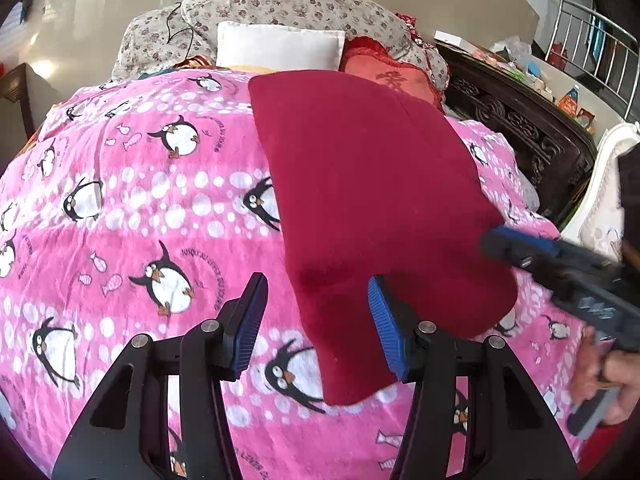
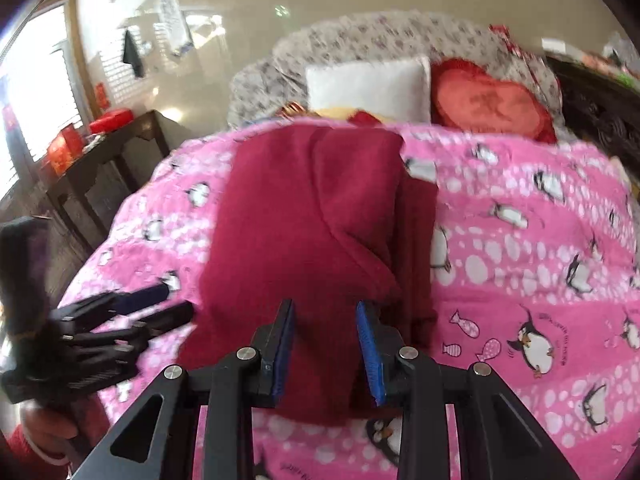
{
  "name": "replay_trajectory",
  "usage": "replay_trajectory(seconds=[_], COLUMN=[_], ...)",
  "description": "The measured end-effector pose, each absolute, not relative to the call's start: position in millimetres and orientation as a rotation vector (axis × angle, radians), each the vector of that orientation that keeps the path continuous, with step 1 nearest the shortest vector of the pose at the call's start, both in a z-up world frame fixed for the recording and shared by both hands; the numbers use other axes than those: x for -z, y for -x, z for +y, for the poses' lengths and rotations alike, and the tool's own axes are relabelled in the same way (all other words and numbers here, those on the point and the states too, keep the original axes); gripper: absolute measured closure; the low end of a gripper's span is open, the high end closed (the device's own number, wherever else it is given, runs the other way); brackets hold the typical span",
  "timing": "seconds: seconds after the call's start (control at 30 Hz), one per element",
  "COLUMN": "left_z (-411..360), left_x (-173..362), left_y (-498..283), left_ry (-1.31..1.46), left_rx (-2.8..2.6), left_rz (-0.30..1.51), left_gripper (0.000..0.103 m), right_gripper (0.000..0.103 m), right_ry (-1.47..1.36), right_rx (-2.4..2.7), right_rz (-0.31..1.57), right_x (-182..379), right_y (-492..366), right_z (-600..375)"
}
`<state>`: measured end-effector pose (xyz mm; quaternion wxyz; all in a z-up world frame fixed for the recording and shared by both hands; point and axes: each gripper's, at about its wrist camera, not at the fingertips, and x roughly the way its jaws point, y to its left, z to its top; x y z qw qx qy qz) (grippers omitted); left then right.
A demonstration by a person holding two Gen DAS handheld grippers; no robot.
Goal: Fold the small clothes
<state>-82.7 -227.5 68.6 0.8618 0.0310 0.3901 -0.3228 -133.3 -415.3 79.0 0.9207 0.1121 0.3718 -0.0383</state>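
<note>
Two grippers, jaws apart, gripping nothing: left gripper over the dark red fleece garment's near-left edge, right gripper above its near end, on pink penguin-print blanket.

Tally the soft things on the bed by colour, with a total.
Dark red garment: 1
Pink penguin blanket: 1
White pillow: 1
Red cushion: 1
Floral bedding: 1
Total: 5

Soft cloth, hard plastic

The dark red garment looks matt and fleecy; the pink penguin blanket is plush cloth; the left gripper shows matt black plastic, ribbed blue pads, shiny metal pins.
</note>
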Motion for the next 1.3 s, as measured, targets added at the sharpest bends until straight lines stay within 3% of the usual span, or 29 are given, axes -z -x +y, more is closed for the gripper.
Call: replay_trajectory(seconds=[0.17,0.23,0.27,0.37,0.57,0.83,1.03,1.13,1.17,1.2,1.3], left_z=[-228.0,-226.0,-224.0,-218.2,-220.6,-234.9,-242.2,-244.0,-246.0,-248.4,-252.4], left_x=[-61.7,-59.5,-59.5,-60.0,-54.7,-46.4,-36.7,-38.3,-40.4,-42.1,-51.3], left_y=[62.7,53.7,49.3,37.6,19.1,0.6,-9.9,-9.5,-6.9,-4.8,6.4], left_ry=[0.044,0.113,0.151,0.241,0.342,0.402,0.453,0.429,0.4,0.387,0.329], left_rx=[0.713,0.74,0.742,0.741,0.776,0.834,0.871,0.873,0.875,0.89,0.886], left_rz=[0.882,0.902,0.901,0.897,0.936,0.968,0.989,0.976,0.968,0.958,0.93], left_gripper=[0.05,0.037,0.034,0.032,0.027,0.016,0.01,0.011,0.014,0.029,0.038], right_gripper=[0.073,0.073,0.07,0.046,0.033,0.026,0.025,0.037,0.043,0.049,0.06], right_ry=[-0.282,-0.306,-0.328,-0.347,-0.413,-0.48,-0.493,-0.48,-0.466,-0.456,-0.438], right_rx=[0.03,0.004,0.0,0.046,0.064,-0.035,-0.061,-0.059,-0.054,-0.053,-0.054], right_rz=[0.767,0.706,0.676,0.651,0.675,0.65,0.628,0.621,0.618,0.613,0.599], right_x=[-63.6,-74.0,-78.9,-86.2,-77.3,-61.2,-47.8,-45.7,-46.3,-48.0,-58.1], right_y=[127.8,136.9,140.8,140.9,119.7,96.2,88.6,90.1,92.1,94.7,102.0], right_z=[-428.2,-433.8,-438.8,-450.7,-477.7,-479.0,-474.2,-470.4,-468.0,-466.0,-458.2])
